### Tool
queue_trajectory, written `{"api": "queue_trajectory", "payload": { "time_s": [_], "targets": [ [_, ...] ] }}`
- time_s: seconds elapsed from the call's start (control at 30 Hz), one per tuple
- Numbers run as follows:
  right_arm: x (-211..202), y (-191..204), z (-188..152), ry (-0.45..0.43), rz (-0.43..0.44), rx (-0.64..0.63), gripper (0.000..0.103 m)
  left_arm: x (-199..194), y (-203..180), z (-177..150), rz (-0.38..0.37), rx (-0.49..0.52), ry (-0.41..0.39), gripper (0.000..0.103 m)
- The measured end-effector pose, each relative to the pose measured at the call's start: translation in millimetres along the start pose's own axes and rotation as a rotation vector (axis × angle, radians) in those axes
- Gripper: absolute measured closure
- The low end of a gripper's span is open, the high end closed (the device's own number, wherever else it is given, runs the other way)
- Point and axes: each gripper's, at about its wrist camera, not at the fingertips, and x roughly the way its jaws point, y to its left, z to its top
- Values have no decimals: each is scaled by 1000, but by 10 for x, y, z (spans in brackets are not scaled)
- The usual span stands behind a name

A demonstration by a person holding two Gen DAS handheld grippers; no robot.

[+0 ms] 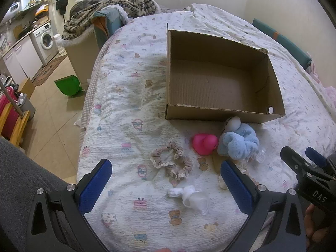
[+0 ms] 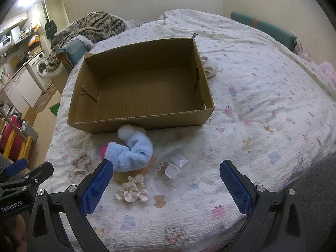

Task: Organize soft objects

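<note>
Nothing's been picked up yet: both grippers hang over the bed (image 2: 262, 79) with their blue fingers spread wide apart and nothing between them. The cardboard box (image 2: 134, 124) sits empty in the middle of the bed, and the soft stuff is bunched just in front of its near wall.

If the left gripper (image 1: 166, 178) goes first, I'd take the beige scrunchie (image 1: 171, 160), since it lies nearly between the fingers and apart from the rest. Come straight down, pinch the bunched fabric rather than the sheet under it, lift clear, then drop it over the box's low near wall. The right gripper (image 2: 166, 178) is closest to the cream scrunchie (image 2: 132, 191) and the fluffy blue toy (image 2: 131, 153); the toy is bulky, so grab a thick fold.

Hard to read:
- the pink toy (image 1: 204, 143) is mostly hidden behind the blue one in the right view, so I can't tell how soft it is
- something tan lies under the blue toy, mostly covered
- the clear packet (image 2: 170, 168) holds small bits I can't identify
- the white cloth bundle (image 1: 189, 195) is crumpled; no idea what it is
</note>
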Motion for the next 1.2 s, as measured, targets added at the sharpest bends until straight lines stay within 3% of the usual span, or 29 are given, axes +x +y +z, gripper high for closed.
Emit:
{"api": "queue_trajectory", "payload": {
  "time_s": [1.2],
  "targets": [
    [20, 4, -7, 4, 5, -1, 0, 15, -5, -15, 5, 1, 7, 0]
  ]
}}
